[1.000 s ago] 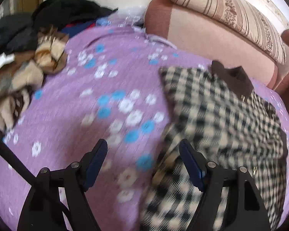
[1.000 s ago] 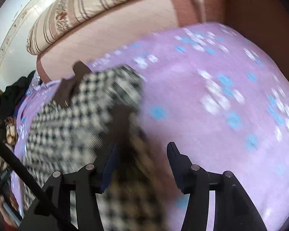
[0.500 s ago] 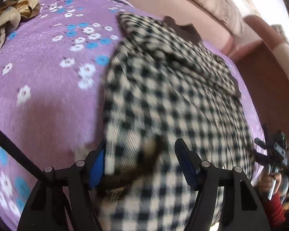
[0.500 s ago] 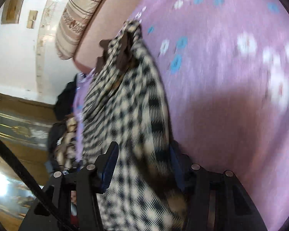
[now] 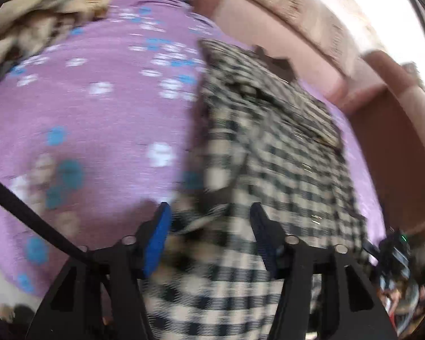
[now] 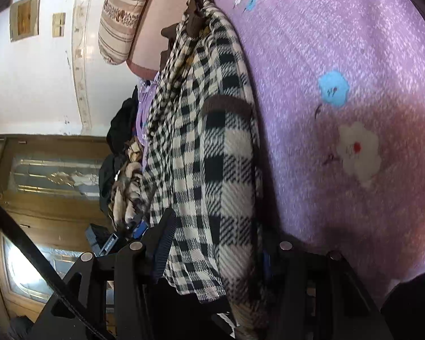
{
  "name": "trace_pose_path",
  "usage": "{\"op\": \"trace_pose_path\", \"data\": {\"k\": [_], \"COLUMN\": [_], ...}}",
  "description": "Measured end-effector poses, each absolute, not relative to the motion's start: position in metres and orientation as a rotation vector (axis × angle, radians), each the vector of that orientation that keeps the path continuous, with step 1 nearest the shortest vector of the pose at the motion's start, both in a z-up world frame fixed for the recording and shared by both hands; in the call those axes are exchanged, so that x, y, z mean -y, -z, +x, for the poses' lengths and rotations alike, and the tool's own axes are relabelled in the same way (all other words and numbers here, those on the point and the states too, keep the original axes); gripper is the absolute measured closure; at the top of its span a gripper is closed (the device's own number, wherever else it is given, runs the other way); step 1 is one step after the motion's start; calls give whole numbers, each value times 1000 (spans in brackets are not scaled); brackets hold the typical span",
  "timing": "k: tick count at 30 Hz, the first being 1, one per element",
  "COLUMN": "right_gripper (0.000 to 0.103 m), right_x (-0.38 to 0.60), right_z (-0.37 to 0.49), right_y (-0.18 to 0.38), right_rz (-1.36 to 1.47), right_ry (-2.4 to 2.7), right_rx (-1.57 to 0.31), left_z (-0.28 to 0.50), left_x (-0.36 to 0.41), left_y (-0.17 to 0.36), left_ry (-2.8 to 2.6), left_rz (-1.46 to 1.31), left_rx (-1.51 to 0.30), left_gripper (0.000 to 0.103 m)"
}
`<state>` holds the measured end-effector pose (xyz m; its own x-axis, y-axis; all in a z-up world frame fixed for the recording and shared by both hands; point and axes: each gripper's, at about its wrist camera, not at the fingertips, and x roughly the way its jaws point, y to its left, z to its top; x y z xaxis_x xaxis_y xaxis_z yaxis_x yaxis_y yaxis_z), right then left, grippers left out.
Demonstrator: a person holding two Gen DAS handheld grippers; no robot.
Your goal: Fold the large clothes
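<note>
Left wrist view, heavily blurred: the checked garment (image 5: 272, 153) lies across the purple flowered bedspread (image 5: 99, 119), running from the upper centre down to the bottom edge. The left gripper (image 5: 209, 226) sits at bottom centre, its jaws just having closed further, with a bunched fold of the check cloth filling the gap — the blue pads appear to press on it.

Right wrist view, frame rolled sideways: the checked garment (image 6: 209, 153) hangs in a long draped band down the middle, the bedspread (image 6: 340, 56) to its right. The right gripper (image 6: 215, 238) at bottom centre clamps the cloth's lower end between half-spread jaws. A pile of clothes (image 6: 124, 167) sits at centre left — a striped cushion (image 6: 121, 17) at upper left.
</note>
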<state>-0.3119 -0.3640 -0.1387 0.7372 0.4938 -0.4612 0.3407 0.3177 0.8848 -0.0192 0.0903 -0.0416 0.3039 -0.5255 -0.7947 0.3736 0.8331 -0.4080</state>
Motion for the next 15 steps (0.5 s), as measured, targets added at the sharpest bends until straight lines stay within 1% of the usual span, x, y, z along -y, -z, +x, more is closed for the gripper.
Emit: {"op": "trace_pose_path", "data": {"k": [2, 7, 12, 15], "right_gripper": [49, 48, 48, 48], "right_x": [360, 341, 326, 322], "right_z": [-313, -313, -310, -305], "right_y": [139, 139, 140, 138], "right_rz": [1277, 1237, 1188, 1164], "right_ry": [-118, -121, -145, -140], "right_rx": [-799, -829, -860, -861], "left_z": [-16, -30, -60, -76], "left_x": [-103, -119, -101, -88], "left_y": [45, 57, 64, 66], "left_ry": [556, 554, 634, 653], "left_rz": [-178, -220, -174, -115], "left_rx": [-1123, -1170, -1179, -1161], "left_gripper": [46, 37, 20, 20]}}
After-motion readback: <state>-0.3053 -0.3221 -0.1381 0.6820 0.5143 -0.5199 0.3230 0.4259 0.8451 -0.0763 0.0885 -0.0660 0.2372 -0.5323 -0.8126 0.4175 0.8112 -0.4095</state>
